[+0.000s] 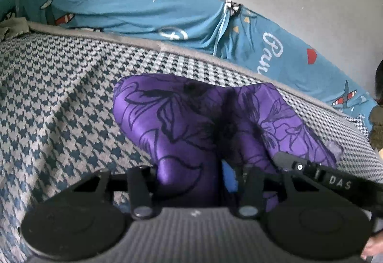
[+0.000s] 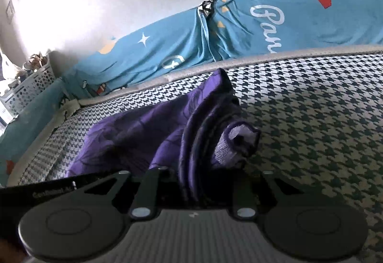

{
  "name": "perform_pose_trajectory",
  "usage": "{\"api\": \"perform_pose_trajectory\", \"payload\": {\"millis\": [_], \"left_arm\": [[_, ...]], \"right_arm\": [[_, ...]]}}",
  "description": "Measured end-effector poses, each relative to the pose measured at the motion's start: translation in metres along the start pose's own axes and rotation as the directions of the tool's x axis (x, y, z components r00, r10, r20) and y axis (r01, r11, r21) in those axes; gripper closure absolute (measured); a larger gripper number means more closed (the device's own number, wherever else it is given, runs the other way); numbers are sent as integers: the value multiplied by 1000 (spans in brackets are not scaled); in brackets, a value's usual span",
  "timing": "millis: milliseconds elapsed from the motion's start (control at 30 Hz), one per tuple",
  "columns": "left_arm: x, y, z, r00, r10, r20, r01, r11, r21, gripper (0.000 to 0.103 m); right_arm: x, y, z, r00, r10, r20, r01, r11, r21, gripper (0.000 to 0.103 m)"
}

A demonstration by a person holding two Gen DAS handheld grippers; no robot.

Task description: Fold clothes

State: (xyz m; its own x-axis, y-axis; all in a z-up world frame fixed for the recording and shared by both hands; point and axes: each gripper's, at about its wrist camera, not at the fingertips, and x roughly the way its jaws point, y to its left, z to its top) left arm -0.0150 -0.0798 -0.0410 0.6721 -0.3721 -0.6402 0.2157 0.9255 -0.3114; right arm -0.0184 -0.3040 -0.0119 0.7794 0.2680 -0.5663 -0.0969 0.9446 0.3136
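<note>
Purple garment clamped by L tool & R tool (both nearly closed) over houndstooth mattress.

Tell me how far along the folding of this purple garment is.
Early stage. Done: both grippers have hold of the purple garment, the left gripper and the right gripper each pinching bunched fabric. In hand: the cloth is gathered up off the checked mattress, crumpled rather than flat. Left: no neat fold shows yet, so spreading, folding and setting it down all remain.
</note>
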Motion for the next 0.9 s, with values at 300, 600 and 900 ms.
{"api": "perform_pose_trajectory", "payload": {"millis": [300, 600, 900], "left_arm": [[12, 6, -3, 999, 25, -41, -25, 1000, -12, 34], [21, 15, -4, 998, 41, -42, -42, 999, -33, 2], [33, 25, -2, 997, -24, -71, 19, 997, -75, 14]], "right_arm": [[5, -9, -7, 998, -61, -35, 62, 998, 22, 63], [7, -29, -12, 995, -70, -74, 78, 991, 107, 45], [15, -35, -11, 997, -20, -69, 31, 987, 160, 40]]}}
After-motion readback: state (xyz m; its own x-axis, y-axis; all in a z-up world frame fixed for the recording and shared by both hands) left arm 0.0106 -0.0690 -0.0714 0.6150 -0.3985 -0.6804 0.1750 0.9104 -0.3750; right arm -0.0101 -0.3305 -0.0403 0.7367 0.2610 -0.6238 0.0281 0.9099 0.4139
